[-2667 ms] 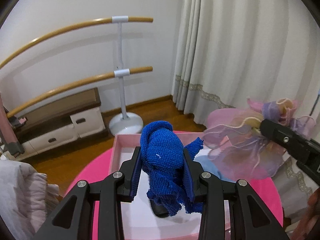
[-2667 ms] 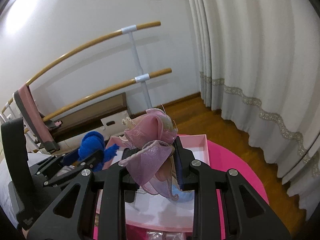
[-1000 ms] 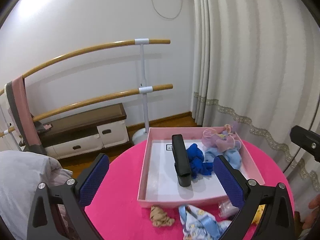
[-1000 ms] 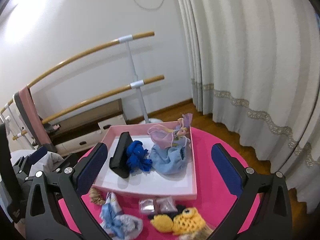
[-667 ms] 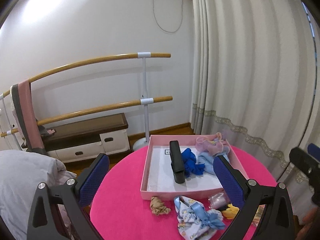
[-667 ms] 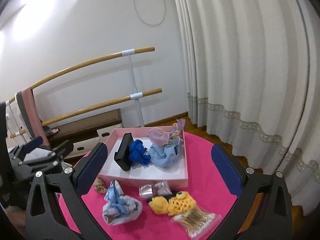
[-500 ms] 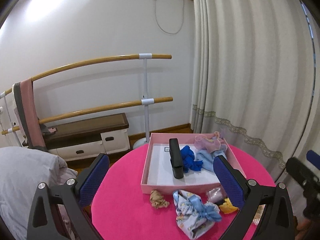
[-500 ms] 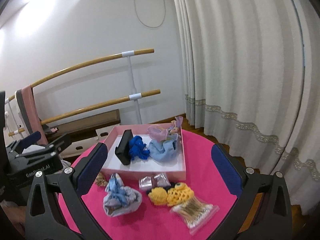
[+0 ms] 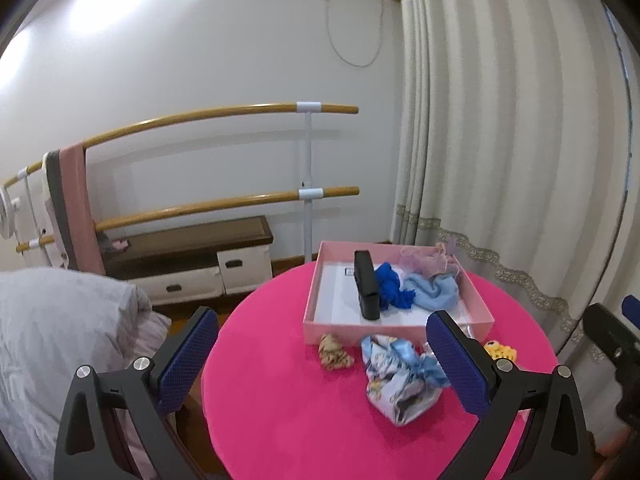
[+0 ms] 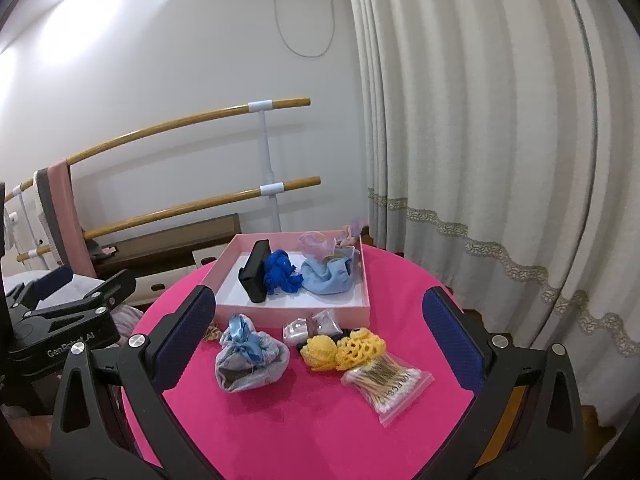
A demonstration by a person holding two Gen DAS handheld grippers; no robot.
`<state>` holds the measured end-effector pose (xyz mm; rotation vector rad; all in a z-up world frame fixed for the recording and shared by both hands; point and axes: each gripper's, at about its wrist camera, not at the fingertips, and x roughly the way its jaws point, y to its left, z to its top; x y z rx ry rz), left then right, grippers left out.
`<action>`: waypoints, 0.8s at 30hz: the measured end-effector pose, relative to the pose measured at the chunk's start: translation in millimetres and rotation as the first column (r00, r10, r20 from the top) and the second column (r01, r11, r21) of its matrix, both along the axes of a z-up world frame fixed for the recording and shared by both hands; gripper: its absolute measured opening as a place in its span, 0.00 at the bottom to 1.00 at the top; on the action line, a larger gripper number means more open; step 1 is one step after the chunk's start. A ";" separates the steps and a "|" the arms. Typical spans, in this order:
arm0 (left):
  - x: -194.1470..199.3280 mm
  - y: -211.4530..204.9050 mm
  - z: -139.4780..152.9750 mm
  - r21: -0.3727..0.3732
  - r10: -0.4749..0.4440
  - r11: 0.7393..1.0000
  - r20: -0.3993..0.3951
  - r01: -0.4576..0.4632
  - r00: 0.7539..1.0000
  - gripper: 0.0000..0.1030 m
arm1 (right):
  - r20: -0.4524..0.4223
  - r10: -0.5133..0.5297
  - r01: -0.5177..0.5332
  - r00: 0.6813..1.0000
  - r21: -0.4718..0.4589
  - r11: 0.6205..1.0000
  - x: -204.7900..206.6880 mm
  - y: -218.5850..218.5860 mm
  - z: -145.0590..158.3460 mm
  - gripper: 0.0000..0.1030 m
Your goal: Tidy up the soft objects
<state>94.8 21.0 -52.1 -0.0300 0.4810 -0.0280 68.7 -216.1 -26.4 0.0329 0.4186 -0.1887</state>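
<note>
A pink box (image 9: 316,292) (image 10: 224,268) sits at the far side of the round pink table (image 10: 300,420). Inside lie a dark blue cloth (image 9: 390,286) (image 10: 280,270), a light blue cloth (image 9: 436,292) (image 10: 328,276), a pink sheer flower piece (image 9: 426,258) (image 10: 320,244) and a black block (image 9: 366,284) (image 10: 254,270). In front lie a light blue drawstring pouch (image 9: 400,376) (image 10: 250,354), a tan scrunchie (image 9: 334,356) and yellow crochet pieces (image 10: 342,348). My left gripper (image 9: 324,356) and right gripper (image 10: 320,338) are both open and empty, held back from the table.
A bag of cotton swabs (image 10: 386,380) and small plastic packets (image 10: 312,324) lie near the front right. A ballet barre (image 9: 240,112) and low cabinet (image 9: 188,256) stand behind. Curtains (image 10: 480,160) hang at right. A grey bedcover (image 9: 52,320) is at left.
Both grippers let go of the dark blue cloth and pink flower piece into the box, opened wide, and pulled back and up from the table.
</note>
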 end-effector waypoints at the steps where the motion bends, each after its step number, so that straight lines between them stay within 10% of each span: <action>1: -3.7 2.9 -0.7 -0.004 0.002 1.000 0.000 -0.002 1.000 1.00 | 0.002 -0.001 0.001 1.000 -0.001 1.000 -2.7 -0.3 0.2 1.00; 24: -21.9 6.4 -10.9 -0.001 -0.001 1.000 -0.023 0.001 1.000 1.00 | -0.028 -0.013 0.013 1.000 -0.005 1.000 -12.3 -7.6 -4.8 1.00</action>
